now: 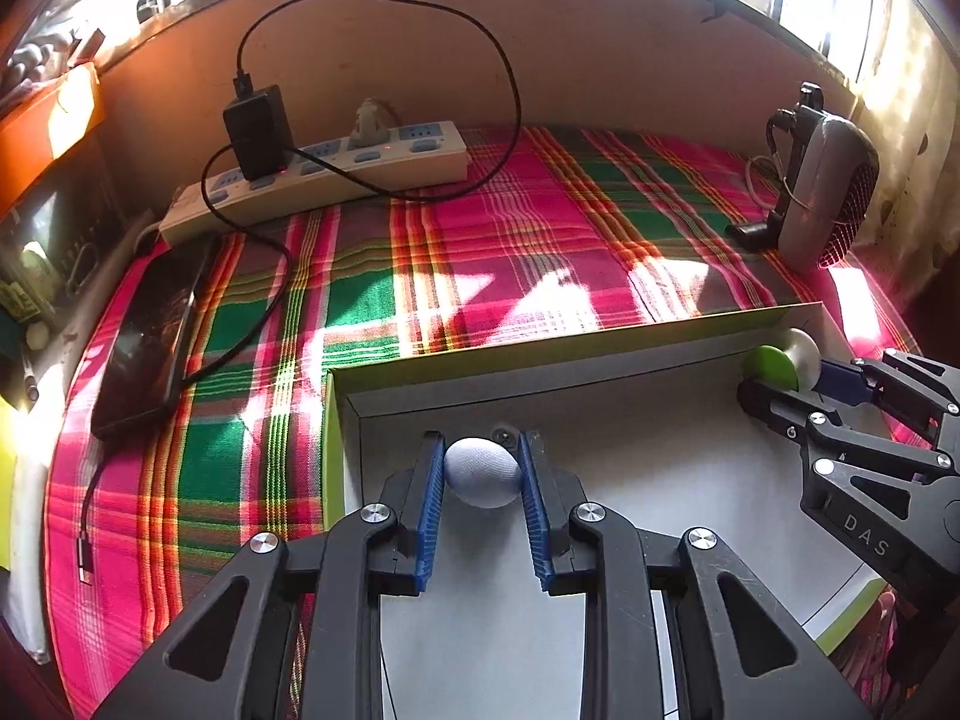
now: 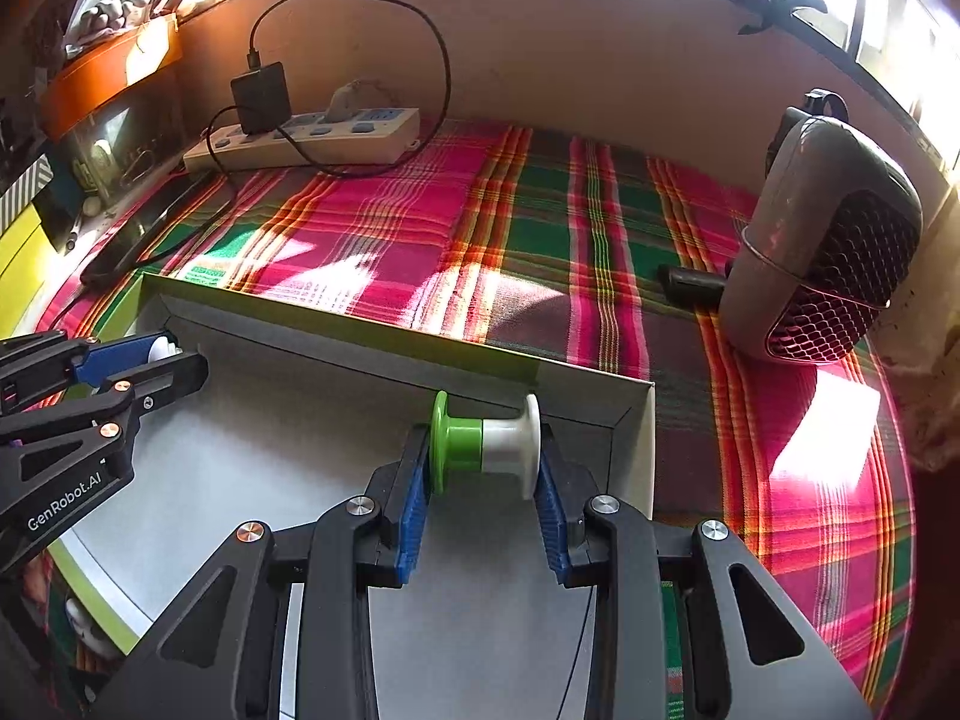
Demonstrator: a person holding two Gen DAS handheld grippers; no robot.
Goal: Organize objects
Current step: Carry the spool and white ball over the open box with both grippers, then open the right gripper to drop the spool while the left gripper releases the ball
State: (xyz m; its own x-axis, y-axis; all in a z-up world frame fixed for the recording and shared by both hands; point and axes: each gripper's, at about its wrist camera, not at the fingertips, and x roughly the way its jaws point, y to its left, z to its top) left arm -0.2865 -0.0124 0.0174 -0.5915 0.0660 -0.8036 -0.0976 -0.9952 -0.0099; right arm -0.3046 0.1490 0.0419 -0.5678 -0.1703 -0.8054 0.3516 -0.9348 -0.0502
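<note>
My left gripper (image 1: 482, 462) is shut on a pale grey egg-shaped ball (image 1: 482, 471), held over the far left corner of a shallow white box with green sides (image 1: 420, 367). My right gripper (image 2: 485, 450) is shut on a green and white spool (image 2: 486, 447), gripped by its two end flanges near the box's far right corner (image 2: 630, 402). In the left wrist view the right gripper (image 1: 780, 384) and spool (image 1: 780, 359) show at the right. In the right wrist view the left gripper (image 2: 168, 360) shows at the left, with a bit of the ball (image 2: 161, 349).
The box lies on a pink and green plaid cloth (image 1: 510, 228). A white power strip (image 1: 324, 174) with a black charger (image 1: 258, 132) and cable sits at the back left. A black phone (image 1: 150, 336) lies at the left. A grey speaker-like device (image 2: 822, 246) stands at the right.
</note>
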